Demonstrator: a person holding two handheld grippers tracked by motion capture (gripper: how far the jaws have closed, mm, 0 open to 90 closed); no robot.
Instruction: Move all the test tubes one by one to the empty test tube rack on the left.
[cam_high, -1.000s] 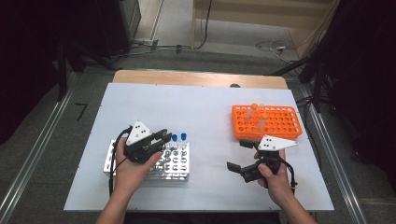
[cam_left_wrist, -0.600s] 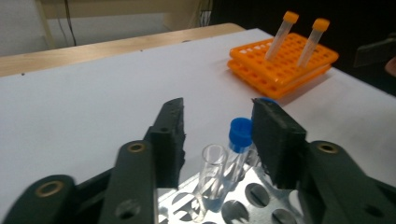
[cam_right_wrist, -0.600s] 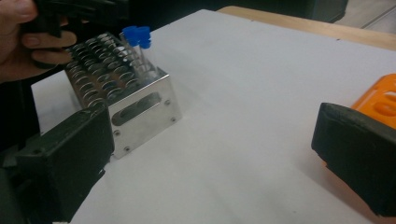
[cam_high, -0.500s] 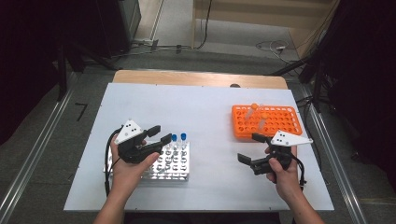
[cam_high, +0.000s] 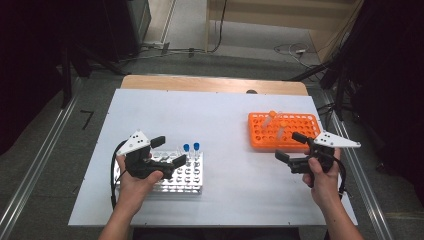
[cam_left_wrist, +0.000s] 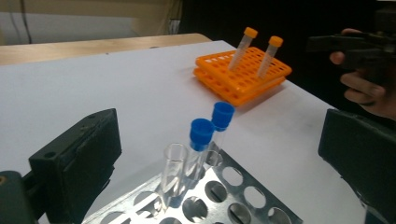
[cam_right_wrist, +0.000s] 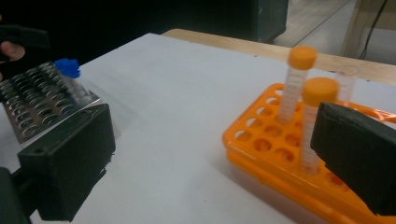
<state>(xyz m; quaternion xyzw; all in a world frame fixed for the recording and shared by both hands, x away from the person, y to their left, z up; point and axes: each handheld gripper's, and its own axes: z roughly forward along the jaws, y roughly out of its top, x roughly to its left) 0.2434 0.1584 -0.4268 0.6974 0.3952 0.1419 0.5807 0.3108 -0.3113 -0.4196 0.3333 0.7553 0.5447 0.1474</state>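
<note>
Two grippers were out over the table, one in each of the person's hands. The left gripper hung just above the metal rack, its jaws having just been opening and now standing wide with nothing between them. Just beyond that gap, at the far edge of the metal rack, stood two blue-capped tubes side by side, and right next to them a clear tube with no cap (all three upright in their holes, none touched by the jaws). The left hand rested at the near left corner of the metal rack.

Well to the right of the metal rack, the right gripper was held level, its jaws also spread wide and empty, pointing back toward the rack's side of the table. Just behind it lay the orange rack, far across the white table from the metal one. Two orange-capped tubes stood in it, leaning a little, and beside them a clear uncapped tube could be made out.
</note>
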